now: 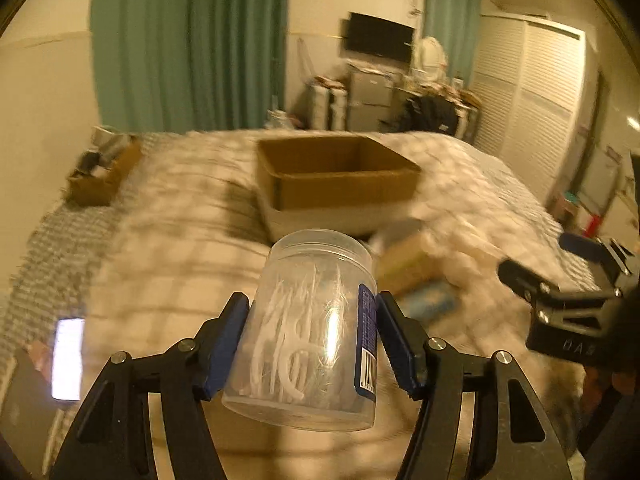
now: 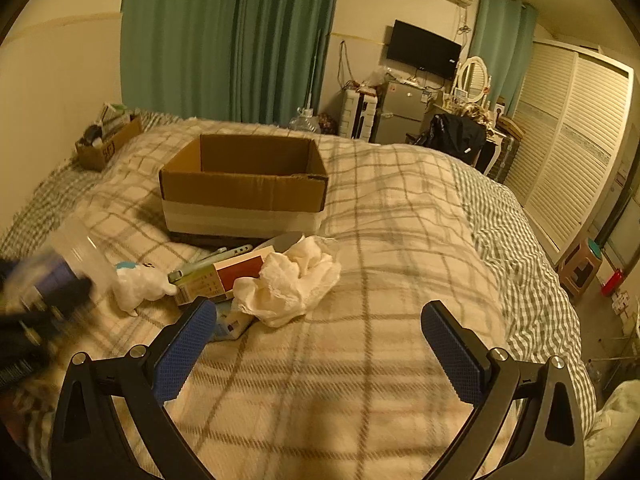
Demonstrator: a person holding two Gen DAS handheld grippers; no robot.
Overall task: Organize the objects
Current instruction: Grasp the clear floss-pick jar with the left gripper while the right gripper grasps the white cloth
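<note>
Left wrist view shows the left gripper clamped on a clear plastic jar of white floss picks, raised over the bed, near side of the cardboard box. Slick walls could let it slip and roll. The right gripper hangs spread apart, holding nothing.

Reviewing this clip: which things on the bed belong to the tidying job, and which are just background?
Job items: clear jar in the left gripper, cardboard box, crumpled cloth, white figurine, red-and-white carton, right gripper with open jaws.

Lying about: small side box, television, wardrobe, stool.
</note>
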